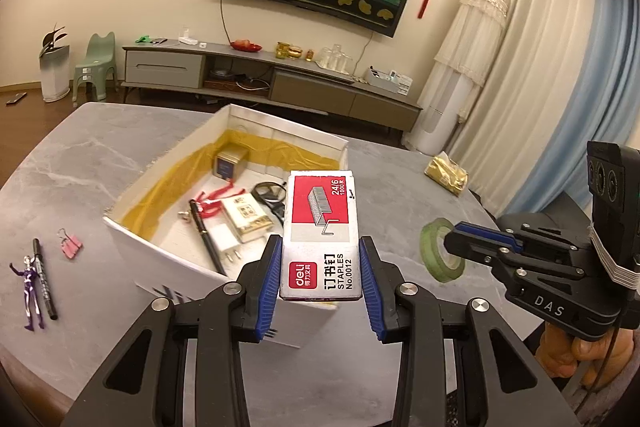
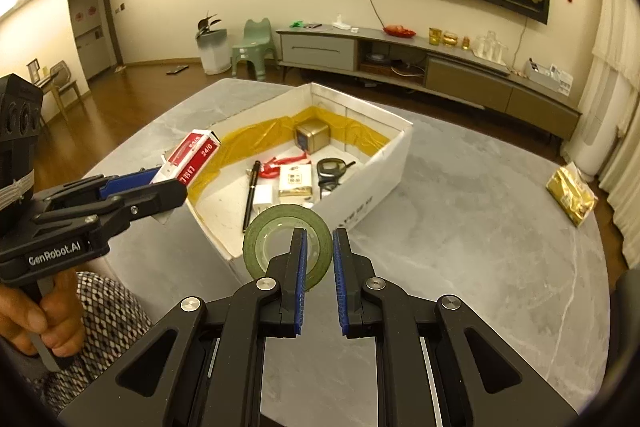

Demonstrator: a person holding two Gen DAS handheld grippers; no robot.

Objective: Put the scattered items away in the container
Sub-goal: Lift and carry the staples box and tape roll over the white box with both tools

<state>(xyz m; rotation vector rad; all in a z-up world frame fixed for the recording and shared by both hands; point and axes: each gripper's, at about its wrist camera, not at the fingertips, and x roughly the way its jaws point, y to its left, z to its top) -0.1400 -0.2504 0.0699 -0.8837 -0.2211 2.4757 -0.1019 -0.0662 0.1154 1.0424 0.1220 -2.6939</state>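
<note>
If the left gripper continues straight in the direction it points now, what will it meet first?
Probably the white box: the left gripper, shut on the staples box, points over its near wall toward the charger and carton inside. Depth is unclear.

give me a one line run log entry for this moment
left gripper: holds staple box over white box | right gripper: holds green tape roll | table: figure, pen, pink clip, gold packet
</note>
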